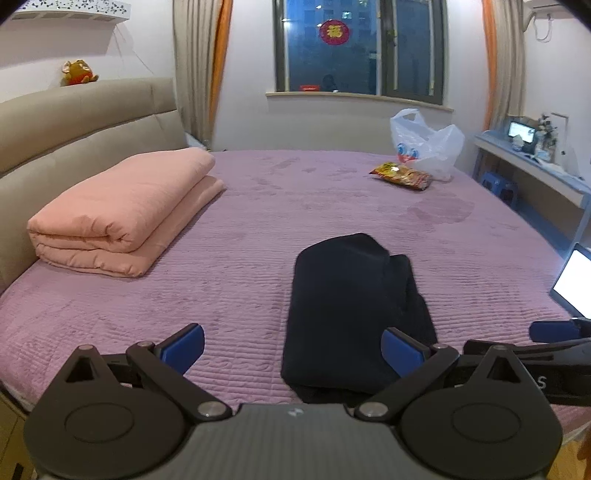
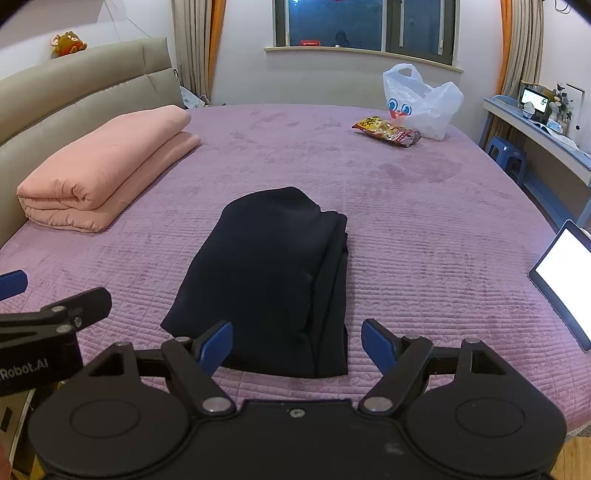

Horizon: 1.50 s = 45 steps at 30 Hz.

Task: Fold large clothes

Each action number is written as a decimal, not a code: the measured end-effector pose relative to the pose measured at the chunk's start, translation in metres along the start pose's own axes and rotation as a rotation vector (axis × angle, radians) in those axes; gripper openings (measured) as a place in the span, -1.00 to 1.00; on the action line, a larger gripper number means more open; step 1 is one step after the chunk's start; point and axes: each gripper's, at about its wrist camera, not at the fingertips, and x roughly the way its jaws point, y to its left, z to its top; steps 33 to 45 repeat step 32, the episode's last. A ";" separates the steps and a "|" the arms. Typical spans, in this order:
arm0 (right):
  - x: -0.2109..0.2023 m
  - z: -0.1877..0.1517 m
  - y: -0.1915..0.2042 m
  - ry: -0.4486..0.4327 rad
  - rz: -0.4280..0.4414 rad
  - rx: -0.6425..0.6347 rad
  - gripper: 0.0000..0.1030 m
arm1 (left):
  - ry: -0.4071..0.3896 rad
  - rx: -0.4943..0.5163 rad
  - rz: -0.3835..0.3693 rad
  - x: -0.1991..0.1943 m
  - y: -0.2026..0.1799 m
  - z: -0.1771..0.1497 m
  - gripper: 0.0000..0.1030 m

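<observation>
A: Which writing can you read here?

B: On the body of the left tongs [image 2: 40, 332], seen at the left edge of the right wrist view, white letters say "Robot.AI"; the beginning is cut off by the edge.

A: And on the window?

B: A round red paper ornament [image 1: 334, 32] is stuck on the window glass [image 1: 354, 55]. It carries one golden Chinese character, which looks like 福.

A: Anything more?

B: The snack packet [image 2: 386, 131] on the bed has printed characters, but too small to read. In the left wrist view, a letter "S" shows on the right tongs' body [image 1: 543, 382].
</observation>
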 end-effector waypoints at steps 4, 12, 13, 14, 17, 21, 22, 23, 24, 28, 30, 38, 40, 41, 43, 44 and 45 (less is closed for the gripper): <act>0.000 -0.001 -0.001 0.004 0.004 0.000 0.77 | 0.042 0.021 0.067 0.004 -0.003 0.003 1.00; 0.001 -0.005 -0.005 0.014 0.014 0.002 0.77 | 0.050 0.000 0.065 0.008 0.001 0.001 1.00; 0.001 -0.005 -0.006 0.018 0.019 0.007 0.77 | 0.045 0.001 0.070 0.008 0.002 0.000 1.00; 0.001 -0.005 -0.006 0.018 0.020 0.009 0.77 | 0.037 0.006 0.078 0.007 0.001 0.000 1.00; 0.001 -0.006 -0.007 0.019 0.018 0.008 0.77 | 0.024 0.015 0.081 0.006 0.000 0.000 1.00; 0.002 -0.007 -0.006 0.021 0.019 0.007 0.77 | 0.024 0.013 0.069 0.006 -0.001 -0.001 1.00; 0.002 -0.007 -0.006 0.021 0.019 0.006 0.77 | 0.024 0.013 0.072 0.006 0.000 0.000 1.00; 0.002 -0.007 -0.006 0.022 0.020 0.007 0.77 | 0.024 0.016 0.072 0.006 -0.001 0.000 1.00; 0.002 -0.007 -0.006 0.023 0.021 0.010 0.77 | 0.023 0.016 0.071 0.006 -0.001 0.000 1.00; 0.002 -0.008 -0.008 0.023 0.021 0.010 0.77 | 0.021 0.002 0.053 0.007 0.003 0.000 0.98; 0.001 -0.008 -0.008 0.023 0.021 0.008 0.77 | 0.000 -0.002 0.055 0.005 0.004 -0.002 0.94; 0.001 -0.008 -0.008 0.023 0.020 0.008 0.77 | -0.002 -0.003 0.055 0.005 0.005 -0.002 0.93; 0.001 -0.008 -0.008 0.023 0.020 0.008 0.77 | -0.002 -0.003 0.055 0.005 0.005 -0.002 0.93; 0.001 -0.008 -0.008 0.023 0.020 0.008 0.77 | -0.002 -0.003 0.055 0.005 0.005 -0.002 0.93; 0.001 -0.008 -0.008 0.023 0.020 0.008 0.77 | -0.002 -0.003 0.055 0.005 0.005 -0.002 0.93; 0.001 -0.008 -0.008 0.023 0.020 0.008 0.77 | -0.002 -0.003 0.055 0.005 0.005 -0.002 0.93; 0.001 -0.008 -0.008 0.023 0.020 0.008 0.77 | -0.002 -0.003 0.055 0.005 0.005 -0.002 0.93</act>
